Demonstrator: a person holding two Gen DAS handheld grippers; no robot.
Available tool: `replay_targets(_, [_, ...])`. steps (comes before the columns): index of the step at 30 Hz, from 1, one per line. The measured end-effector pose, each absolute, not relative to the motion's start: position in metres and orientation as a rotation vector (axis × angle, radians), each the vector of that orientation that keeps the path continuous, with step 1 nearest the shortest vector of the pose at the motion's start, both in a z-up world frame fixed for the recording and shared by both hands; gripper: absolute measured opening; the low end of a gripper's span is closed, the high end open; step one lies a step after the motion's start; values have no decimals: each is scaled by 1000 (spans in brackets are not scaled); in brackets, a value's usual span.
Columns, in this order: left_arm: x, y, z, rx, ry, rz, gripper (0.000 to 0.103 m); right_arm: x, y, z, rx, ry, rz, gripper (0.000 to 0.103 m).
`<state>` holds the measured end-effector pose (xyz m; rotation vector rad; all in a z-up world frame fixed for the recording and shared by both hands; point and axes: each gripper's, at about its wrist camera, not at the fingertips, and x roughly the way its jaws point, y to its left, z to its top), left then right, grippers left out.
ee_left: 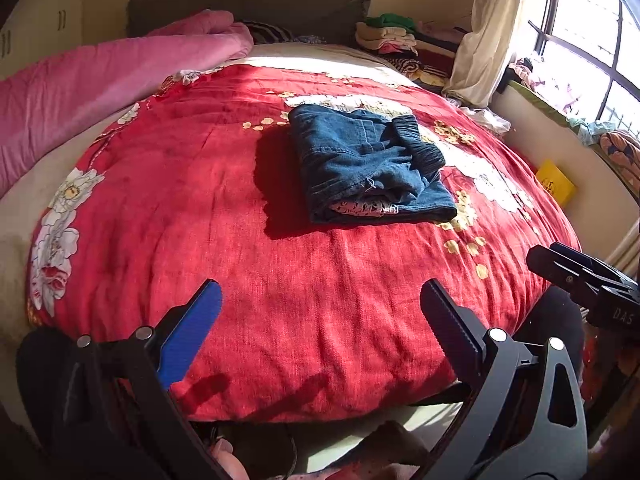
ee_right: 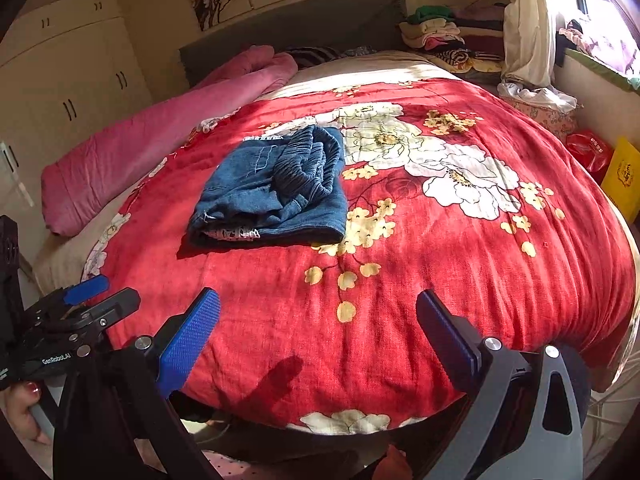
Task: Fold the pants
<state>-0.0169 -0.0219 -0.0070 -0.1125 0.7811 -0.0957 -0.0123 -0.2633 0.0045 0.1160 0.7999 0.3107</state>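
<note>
Blue denim pants (ee_left: 366, 166) lie folded in a compact bundle on the red floral blanket (ee_left: 240, 220), with the elastic waistband on top and a patterned lining showing at the near edge. They also show in the right wrist view (ee_right: 276, 192). My left gripper (ee_left: 320, 316) is open and empty, well back from the pants near the bed's front edge. My right gripper (ee_right: 318, 326) is open and empty, also near the front edge. The right gripper shows at the right of the left wrist view (ee_left: 580, 276), and the left gripper shows at the left of the right wrist view (ee_right: 88, 300).
A rolled pink quilt (ee_right: 160, 144) lies along the bed's left side. Stacked clothes (ee_right: 440, 32) sit by the headboard at the back right. A curtain (ee_right: 524, 20) and window are at right. A yellow box (ee_right: 624, 176) and a red bag (ee_right: 588, 152) stand beside the bed.
</note>
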Motion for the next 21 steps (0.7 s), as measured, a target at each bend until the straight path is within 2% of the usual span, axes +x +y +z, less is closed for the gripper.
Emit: replay_targets(21, [-19,-19,-5,-117,778,-79,93,-14,-260,5,119,811,318,98])
